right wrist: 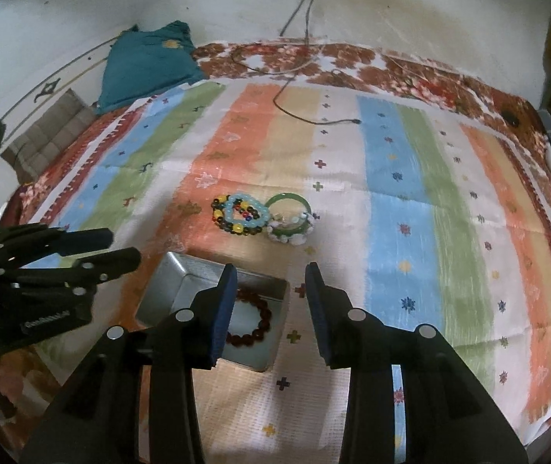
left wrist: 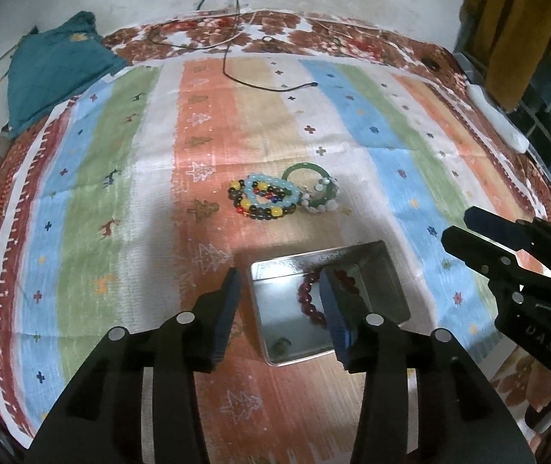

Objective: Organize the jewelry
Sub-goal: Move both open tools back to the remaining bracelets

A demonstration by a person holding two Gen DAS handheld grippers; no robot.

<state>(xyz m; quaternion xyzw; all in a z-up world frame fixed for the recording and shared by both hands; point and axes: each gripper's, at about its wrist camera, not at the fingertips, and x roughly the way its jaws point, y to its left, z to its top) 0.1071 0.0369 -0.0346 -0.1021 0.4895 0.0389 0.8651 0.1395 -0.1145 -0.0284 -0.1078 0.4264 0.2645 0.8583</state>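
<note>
An open metal tin (left wrist: 376, 270) (right wrist: 167, 282) lies on the striped cloth with a dark red bead bracelet (left wrist: 308, 294) (right wrist: 260, 324) inside it. Beyond the tin lies a small pile: a light blue bead bracelet (left wrist: 251, 192) (right wrist: 231, 212) over a multicoloured dark bead bracelet (left wrist: 260, 214), and a green bangle (left wrist: 306, 168) (right wrist: 289, 196) with a white bead bracelet (left wrist: 320, 205) (right wrist: 291, 234). My left gripper (left wrist: 279, 274) (right wrist: 123, 247) hangs open above the tin's left part, nothing between its fingers. My right gripper (right wrist: 271, 270) (left wrist: 458, 226) is open too, over the tin's right edge, and empty.
The striped cloth (left wrist: 121, 193) covers a bed with a floral sheet. A teal cloth (left wrist: 55, 69) lies at the far left corner. A black cable (left wrist: 267, 85) trails from the wall. A white power strip (left wrist: 499, 123) sits at the right edge under a hanging yellow cloth (left wrist: 515, 27).
</note>
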